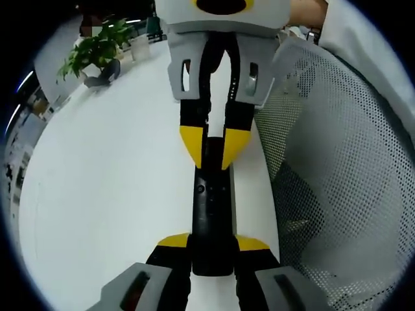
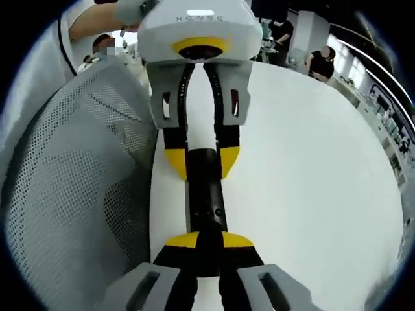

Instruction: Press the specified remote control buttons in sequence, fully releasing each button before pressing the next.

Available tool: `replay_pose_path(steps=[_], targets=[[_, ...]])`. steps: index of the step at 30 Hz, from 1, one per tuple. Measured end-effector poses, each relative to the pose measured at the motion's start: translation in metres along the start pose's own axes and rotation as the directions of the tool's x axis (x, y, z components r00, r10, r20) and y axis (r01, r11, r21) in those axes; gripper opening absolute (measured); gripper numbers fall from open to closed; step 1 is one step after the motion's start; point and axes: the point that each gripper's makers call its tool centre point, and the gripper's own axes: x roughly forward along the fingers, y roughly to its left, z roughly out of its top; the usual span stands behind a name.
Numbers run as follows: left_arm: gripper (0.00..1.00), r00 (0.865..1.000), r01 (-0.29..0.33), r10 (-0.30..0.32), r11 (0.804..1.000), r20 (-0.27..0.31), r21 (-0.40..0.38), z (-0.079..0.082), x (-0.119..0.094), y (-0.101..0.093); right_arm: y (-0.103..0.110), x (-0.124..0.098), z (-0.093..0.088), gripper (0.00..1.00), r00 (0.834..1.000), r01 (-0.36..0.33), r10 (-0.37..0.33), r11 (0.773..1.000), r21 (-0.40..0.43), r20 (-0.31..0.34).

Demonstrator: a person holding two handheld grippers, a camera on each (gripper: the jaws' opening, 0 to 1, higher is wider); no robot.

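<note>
Black remote control (image 1: pixel 211 214) pinched at both ends by left gripper (image 1: pixel 212 245) and right gripper (image 1: pixel 212 144), along white table (image 1: pixel 110 194) edge, mesh chair (image 1: pixel 337 194) beside, potted plant (image 1: pixel 97 52) at far corner.

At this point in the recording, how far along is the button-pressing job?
Done: the black remote is picked up, held at both ends over the white table, with the left gripper on one end and the right gripper on the other. In hand: steadying it; no jaw rests on a button. Left: apparently the presses; which buttons were already pressed cannot be told.
</note>
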Motion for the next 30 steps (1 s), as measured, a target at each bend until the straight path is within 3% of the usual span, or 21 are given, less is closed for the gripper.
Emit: replay_pose_path(steps=[3,8,16,21,23,26,30], targets=[[0.23,1.0,-0.002,0.002,1.0,0.003,-0.003,0.0,0.0,0.0,0.0004,0.0004,0.0007,0.07,1.0,-0.001,0.001,1.0,0.02,-0.002],[0.23,1.0,-0.006,0.007,1.0,0.02,-0.012,0.0,-0.0003,0.0001,0.0012,-0.0021,-0.0001,0.07,0.996,0.04,-0.039,0.999,-0.009,0.085],[0.23,1.0,-0.003,0.003,1.0,0.009,-0.005,0.0003,0.0,0.0004,-0.0024,-0.0009,0.003,0.06,0.995,0.032,-0.038,0.998,0.059,0.095],[0.23,1.0,-0.002,0.002,1.0,0.012,-0.005,0.0004,0.0003,0.0007,0.0022,0.0015,0.0039,0.05,0.999,0.004,0.003,0.987,-0.159,0.04],[0.23,1.0,-0.001,0.001,1.0,0.012,-0.003,0.0006,0.0004,0.0008,0.0028,0.0022,0.0032,0.05,1.0,-0.01,0.013,0.982,-0.191,0.014],[0.23,1.0,0.0,0.0,1.0,0.011,-0.002,0.0008,0.0005,0.0008,0.0009,0.0025,0.0033,0.04,0.999,-0.036,0.037,0.995,-0.089,0.007],[0.23,1.0,0.001,-0.001,1.0,0.01,-0.003,0.0006,0.0006,0.0008,-0.0011,0.0015,0.0043,0.05,0.998,0.001,-0.003,1.0,0.027,0.066]])
